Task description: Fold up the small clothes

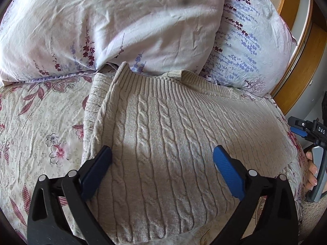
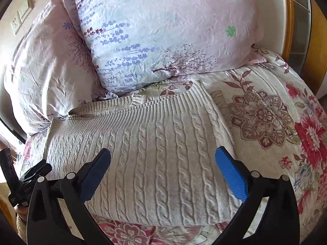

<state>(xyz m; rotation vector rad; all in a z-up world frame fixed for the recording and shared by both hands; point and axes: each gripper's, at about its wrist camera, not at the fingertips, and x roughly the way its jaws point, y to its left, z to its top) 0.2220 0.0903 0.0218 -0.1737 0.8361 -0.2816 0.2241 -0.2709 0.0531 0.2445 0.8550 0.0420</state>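
Sweater (image 1: 163, 143), beige cable-knit, lies folded into a rough rectangle on bed w/ floral bedspread (image 1: 40, 122), ribbed collar end toward two pillows (image 1: 112, 30) in lavender-print cases. Left gripper (image 1: 162, 155) hangs over sweater's near half, blue fingers (image 1: 226, 171) spread wide, released, nothing pinched btwn them; left finger sits over sweater's left edge, where a folded-under layer shows beside it. Right gripper (image 2: 163, 157) likewise over the knit, fingers (image 2: 231, 173) wide apart & gripping nothing, right finger close to sweater's right edge. In left wrist view, part of the other tool (image 1: 306, 130) shows at far right edge w/ person's fingers (image 1: 312, 169) wrapped on its grey handle, beyond sweater's right side. In right wrist view, the left tool's black body (image 2: 30, 173) shows at far left edge. Sweater's top layer looks flat, cables running lengthwise; bedspread's big red & maroon flowers (image 2: 263, 116) lie bare to its right. Wooden bed frame (image 1: 294, 61) curves behind pillows; wall sockets (image 2: 20, 16) visible upper left in right wrist view
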